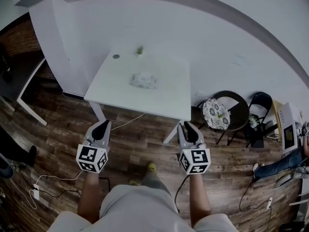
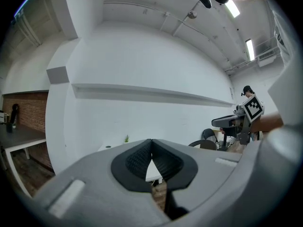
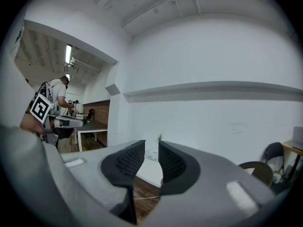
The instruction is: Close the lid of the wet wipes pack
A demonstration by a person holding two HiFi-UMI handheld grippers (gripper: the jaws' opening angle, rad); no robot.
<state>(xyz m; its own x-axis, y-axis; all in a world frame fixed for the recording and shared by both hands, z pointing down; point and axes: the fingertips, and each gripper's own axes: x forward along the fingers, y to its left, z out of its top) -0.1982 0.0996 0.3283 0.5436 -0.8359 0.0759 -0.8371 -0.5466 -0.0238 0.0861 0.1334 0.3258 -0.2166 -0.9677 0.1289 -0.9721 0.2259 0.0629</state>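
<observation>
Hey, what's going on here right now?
A person stands facing a white table, a gripper in each hand. The left gripper is shut, the right gripper open, both empty and short of the table. The wipes pack lies untouched on it.

I hold my left gripper (image 1: pixel 103 125) and right gripper (image 1: pixel 186 126) side by side above the floor, with the table (image 1: pixel 113 87) ahead at 12 o'clock. The wet wipes pack (image 1: pixel 144 80) lies mid-table. Behind it at 12 stands a small plant (image 1: pixel 140 50), with a disc (image 1: pixel 116 56) at 11. Two chairs (image 1: pixel 216 114) stand right of the table, at my 2 o'clock.
</observation>
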